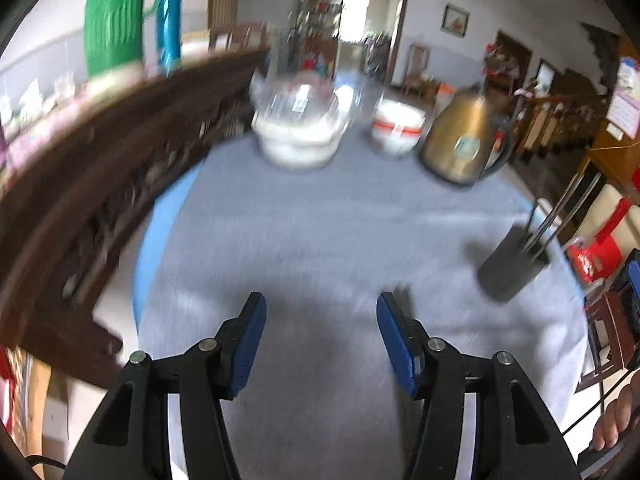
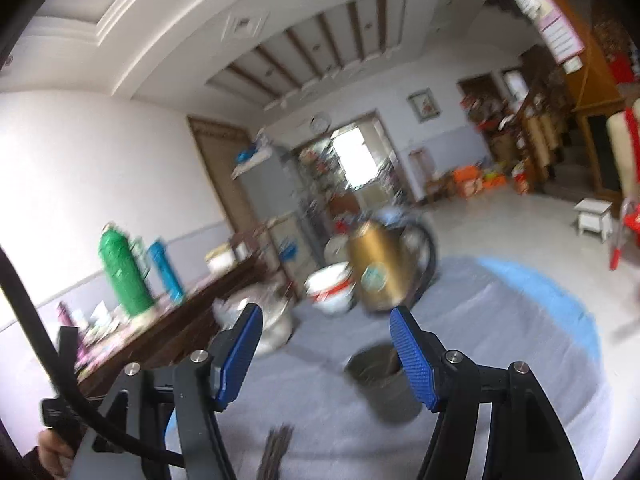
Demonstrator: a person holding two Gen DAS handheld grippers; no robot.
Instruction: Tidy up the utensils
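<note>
- While both views are smeared by blur, the left gripper [image 1: 320, 316] shows its jaws spread wide with nothing between them, above the grey cloth [image 1: 320, 232] that covers the table.
- The right gripper [image 2: 326, 332] also has its jaws spread apart and empty, tilted up so that much of the ceiling shows.
- In the right wrist view, a bundle of thin dark sticks [image 2: 276, 452], too blurred to tell what kind of utensil, lies on the cloth near the bottom edge, between the two fingers.
- The dark grey holder [image 1: 512, 260] stands on the right of the cloth in the left wrist view, with two thin metal rods [image 1: 560, 212] leaning out of it to the right.
- In the right wrist view the same holder [image 2: 380, 384] sits just behind the right finger [image 2: 412, 356].
- At the far edge of the cloth stand a white bowl with a clear lid [image 1: 298, 124], a white bowl with a red band [image 1: 394, 130] and a gold kettle [image 1: 460, 136], left to right.
- A dark wooden sideboard [image 1: 100, 184] runs along the left, with a green flask [image 1: 114, 16] and a blue flask [image 1: 170, 24] on top.
- A blue rim [image 1: 154, 232] of the table shows beside the cloth on the left.
</note>
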